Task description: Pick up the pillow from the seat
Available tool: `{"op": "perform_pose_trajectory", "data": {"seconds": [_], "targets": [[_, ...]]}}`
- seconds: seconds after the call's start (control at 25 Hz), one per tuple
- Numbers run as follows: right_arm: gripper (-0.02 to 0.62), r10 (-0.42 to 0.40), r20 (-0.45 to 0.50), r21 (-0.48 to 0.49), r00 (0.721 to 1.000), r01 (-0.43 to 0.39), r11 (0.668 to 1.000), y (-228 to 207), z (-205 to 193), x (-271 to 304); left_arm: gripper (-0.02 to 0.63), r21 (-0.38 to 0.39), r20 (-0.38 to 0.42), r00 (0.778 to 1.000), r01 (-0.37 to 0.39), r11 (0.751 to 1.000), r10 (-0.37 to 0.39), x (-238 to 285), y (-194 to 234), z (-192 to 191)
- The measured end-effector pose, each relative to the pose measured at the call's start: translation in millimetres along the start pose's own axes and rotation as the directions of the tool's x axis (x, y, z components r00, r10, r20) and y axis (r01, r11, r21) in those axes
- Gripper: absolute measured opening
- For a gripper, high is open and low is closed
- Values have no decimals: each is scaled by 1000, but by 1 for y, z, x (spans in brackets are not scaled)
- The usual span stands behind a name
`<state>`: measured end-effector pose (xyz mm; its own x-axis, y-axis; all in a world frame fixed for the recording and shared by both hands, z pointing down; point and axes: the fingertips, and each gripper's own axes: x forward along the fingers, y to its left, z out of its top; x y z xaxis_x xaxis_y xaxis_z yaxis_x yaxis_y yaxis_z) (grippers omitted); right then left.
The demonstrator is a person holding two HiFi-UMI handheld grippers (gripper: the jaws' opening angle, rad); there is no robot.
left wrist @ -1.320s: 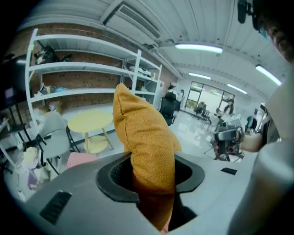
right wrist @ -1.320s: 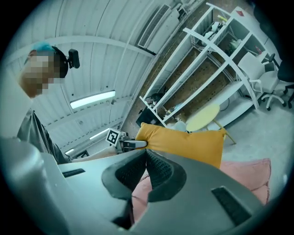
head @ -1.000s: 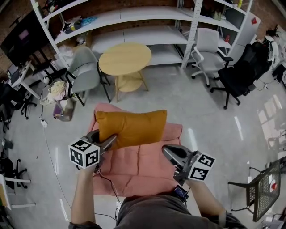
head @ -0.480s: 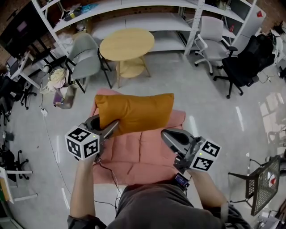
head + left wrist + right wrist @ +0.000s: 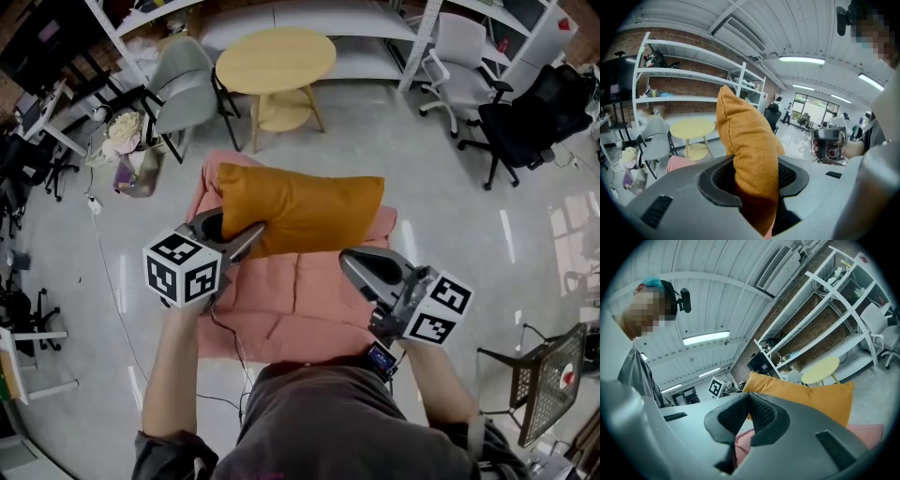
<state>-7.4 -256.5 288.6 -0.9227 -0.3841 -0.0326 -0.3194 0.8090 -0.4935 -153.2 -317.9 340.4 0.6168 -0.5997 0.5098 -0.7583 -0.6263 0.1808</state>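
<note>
Left claw (image 5: 251, 236) clamped on orange pillow (image 5: 309, 211) over pink seat (image 5: 309, 309), frame centre; right claw (image 5: 349, 263) closed, empty. Glossy grey floor (image 5: 450, 244), round wooden table (image 5: 275, 58) upper centre.

Rough woven cloth pillow (image 5: 300, 211); soft matt pink seat (image 5: 309, 305); glossy floor (image 5: 450, 253).

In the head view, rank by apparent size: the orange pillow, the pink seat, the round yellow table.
1. pink seat
2. orange pillow, though nearer the camera
3. round yellow table
</note>
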Motion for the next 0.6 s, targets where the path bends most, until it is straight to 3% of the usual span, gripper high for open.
{"op": "perform_pose_trajectory", "data": {"seconds": [0.6], "targets": [[12,13,-7,29,1000,-13,1000,10,-15,-10,190,-16,-46,999,12,1000,-13,5,-18,-21]]}}
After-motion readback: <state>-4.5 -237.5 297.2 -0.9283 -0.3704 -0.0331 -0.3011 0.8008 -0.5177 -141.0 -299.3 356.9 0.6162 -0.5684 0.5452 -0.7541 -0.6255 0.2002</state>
